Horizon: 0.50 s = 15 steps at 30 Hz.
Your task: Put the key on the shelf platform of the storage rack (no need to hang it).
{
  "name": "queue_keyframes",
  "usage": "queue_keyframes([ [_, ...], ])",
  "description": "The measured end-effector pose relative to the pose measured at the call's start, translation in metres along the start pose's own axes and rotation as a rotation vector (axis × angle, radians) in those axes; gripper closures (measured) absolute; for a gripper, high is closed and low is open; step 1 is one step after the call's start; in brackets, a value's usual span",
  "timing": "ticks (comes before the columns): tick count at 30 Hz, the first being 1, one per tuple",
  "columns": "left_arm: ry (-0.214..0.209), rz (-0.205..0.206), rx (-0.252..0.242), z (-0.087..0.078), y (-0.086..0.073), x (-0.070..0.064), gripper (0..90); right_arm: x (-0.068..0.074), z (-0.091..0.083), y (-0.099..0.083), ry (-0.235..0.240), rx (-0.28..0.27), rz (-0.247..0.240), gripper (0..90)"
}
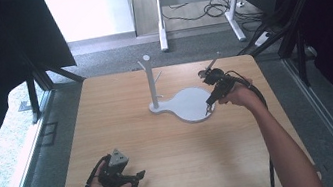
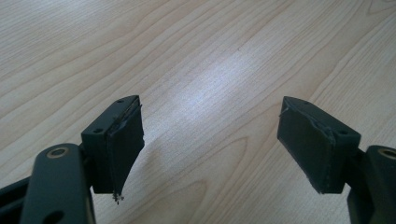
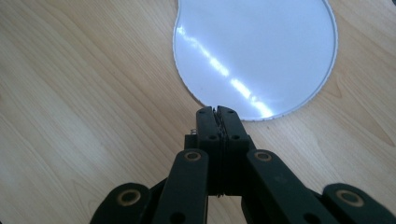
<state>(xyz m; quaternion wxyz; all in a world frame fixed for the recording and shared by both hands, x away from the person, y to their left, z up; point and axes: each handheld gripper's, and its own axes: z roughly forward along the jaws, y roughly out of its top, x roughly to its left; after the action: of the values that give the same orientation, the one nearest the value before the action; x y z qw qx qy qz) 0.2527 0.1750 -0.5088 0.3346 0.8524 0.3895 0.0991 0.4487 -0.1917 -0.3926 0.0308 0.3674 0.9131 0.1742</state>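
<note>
- White stand [image 1: 183, 102] — rigid flat base plus upright post, at table [image 1: 173, 148] far centre; appears light, smooth, likely slippery
- Grasp the post
- Right gripper [image 3: 218, 111]: jaws together at base rim, clamping nothing
- Left gripper [image 2: 210, 140]: jaws apart, empty

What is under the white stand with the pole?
The white stand lies flat on the wooden table, which shows all around its base. Its round base covers the wood right beneath it, so nothing there can be seen.

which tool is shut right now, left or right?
The right tool: its black jaws are pressed together at the edge of the white flat stand base. The left tool has its jaws spread wide over bare wooden table.
</note>
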Motion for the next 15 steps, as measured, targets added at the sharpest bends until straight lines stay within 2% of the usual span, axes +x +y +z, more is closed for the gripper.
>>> queue_keyframes([
  [15,0.000,-0.007,-0.005,0.000,-0.001,0.002,23.0,-0.009,0.013,0.026,-0.007,0.006,0.012,89.8],
])
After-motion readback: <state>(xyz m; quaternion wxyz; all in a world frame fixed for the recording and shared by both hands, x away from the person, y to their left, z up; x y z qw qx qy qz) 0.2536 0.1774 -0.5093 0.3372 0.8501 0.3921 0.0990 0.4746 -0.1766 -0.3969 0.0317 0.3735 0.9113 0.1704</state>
